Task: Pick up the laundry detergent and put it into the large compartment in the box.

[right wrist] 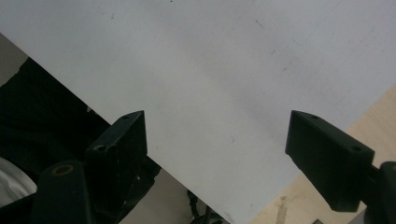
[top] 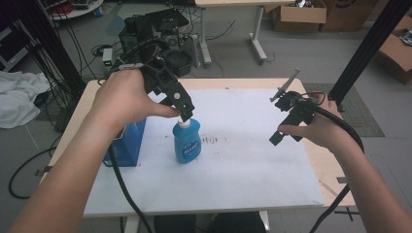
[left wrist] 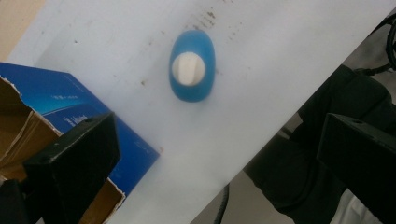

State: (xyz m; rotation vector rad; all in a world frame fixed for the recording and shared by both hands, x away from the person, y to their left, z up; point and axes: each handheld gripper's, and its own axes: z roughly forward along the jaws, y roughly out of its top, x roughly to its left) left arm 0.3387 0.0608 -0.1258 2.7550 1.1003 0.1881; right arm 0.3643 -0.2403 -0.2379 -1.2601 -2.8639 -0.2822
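Observation:
A blue bottle (top: pixel 187 144) with a white cap stands upright on the white mat (top: pixel 243 160), left of centre. My left gripper (top: pixel 185 114) hovers right above the cap, pointing down. In the left gripper view the bottle (left wrist: pixel 192 65) is seen from above, lower than the wide-apart jaws of the left gripper (left wrist: pixel 219 126), with nothing between them. My right gripper (top: pixel 284 116) is held in the air over the mat's right side. In the right gripper view the right gripper (right wrist: pixel 217 119) is open above the bare mat (right wrist: pixel 210 60).
A blue cardboard box (top: pixel 125 145) with its top open (left wrist: pixel 70 112) stands just left of the bottle. The mat covers a wooden table (top: pixel 318 155). Behind the table are dark equipment (top: pixel 155 34) and cables; cardboard boxes (top: pixel 299 14) lie at the far right.

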